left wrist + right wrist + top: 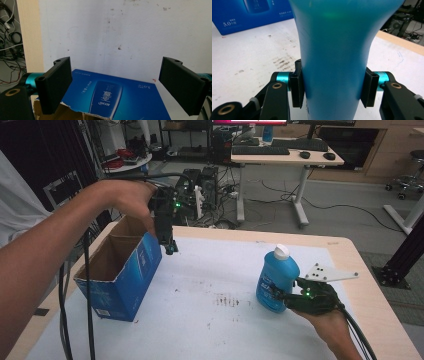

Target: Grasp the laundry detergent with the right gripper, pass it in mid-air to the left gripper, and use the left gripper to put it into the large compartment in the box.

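Right tongs (280, 296) clenched low on blue bottle (276, 280), upright on counter (210, 320), probably for lifting. Left tongs (170, 249) released, hovering above open carton (122, 270), likely steadying.

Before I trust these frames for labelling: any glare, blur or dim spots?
High view: dim, soft, room behind dark. Left gripper view: evenly lit, box print sharp. Right gripper view: bottle too close, slightly soft, pale green glare near its top; table stains readable.

Blue bottle (277, 280) with a white cap; left of the bottle, a blue box (120, 270) with a brown inside and pale print; white desk (225, 330) with dark smudges and a wooden edge; black jaws
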Tool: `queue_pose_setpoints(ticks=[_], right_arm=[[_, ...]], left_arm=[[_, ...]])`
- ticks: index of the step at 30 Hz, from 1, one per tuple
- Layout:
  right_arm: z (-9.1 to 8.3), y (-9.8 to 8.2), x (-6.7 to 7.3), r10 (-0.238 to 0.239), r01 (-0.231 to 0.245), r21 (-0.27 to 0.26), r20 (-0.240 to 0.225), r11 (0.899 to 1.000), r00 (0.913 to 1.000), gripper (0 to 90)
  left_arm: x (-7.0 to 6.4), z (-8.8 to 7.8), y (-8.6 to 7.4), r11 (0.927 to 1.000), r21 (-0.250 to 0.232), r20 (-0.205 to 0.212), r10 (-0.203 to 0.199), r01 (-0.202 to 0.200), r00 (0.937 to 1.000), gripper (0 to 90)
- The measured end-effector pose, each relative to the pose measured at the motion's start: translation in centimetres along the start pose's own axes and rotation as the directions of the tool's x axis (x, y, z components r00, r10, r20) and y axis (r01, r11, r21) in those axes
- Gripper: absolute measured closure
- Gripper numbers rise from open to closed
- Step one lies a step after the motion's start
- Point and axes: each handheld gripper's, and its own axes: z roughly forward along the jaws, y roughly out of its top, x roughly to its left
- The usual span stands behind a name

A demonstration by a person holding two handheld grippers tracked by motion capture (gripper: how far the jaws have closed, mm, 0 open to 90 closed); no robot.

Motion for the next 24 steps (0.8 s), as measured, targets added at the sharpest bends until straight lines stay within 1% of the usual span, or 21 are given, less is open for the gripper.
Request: queue_pose_setpoints(ticks=[6,7,10,13,15,20,24], right_arm=[[-0.8,0.5,0.1,-0.006,0.005,-0.005,-0.017,1.0,0.9998,47.9],[-1.1,0.7,0.2,-0.016,0.016,0.005,-0.028,1.0,0.9995,47.9],[-1.3,0.9,0.4,-0.024,0.024,0.012,-0.037,1.0,0.999,47.9],[-1.7,1.2,0.8,-0.043,0.044,0.025,-0.058,0.999,0.9974,47.9],[-1.8,1.3,1.0,-0.048,0.049,0.024,-0.062,0.998,0.9969,47.9],[-2.1,2.0,1.7,-0.063,0.066,0.034,-0.097,0.997,0.9933,47.9],[-2.4,2.8,2.3,-0.095,0.1,0.044,-0.116,0.994,0.9887,47.9]], left_arm=[[-0.1,-0.1,0.1,1.0,-0.007,0.007,0.005,-0.005,1.0,11.3],[-0.1,-0.1,0.2,0.9999,-0.007,0.009,0.009,-0.009,0.9999,11.3],[-0.3,-0.2,0.3,0.9999,-0.009,0.012,0.014,-0.013,0.9998,11.4],[-0.4,-0.2,0.4,0.9998,-0.015,0.015,0.015,-0.015,0.9998,11.4],[-0.5,-0.2,0.5,0.9997,-0.016,0.018,0.017,-0.017,0.9997,11.3],[-0.9,-0.5,0.8,0.9991,-0.027,0.022,0.034,-0.033,0.9992,11.3],[-1.3,-0.8,1.0,0.9986,-0.033,0.023,0.042,-0.041,0.9989,11.3]])
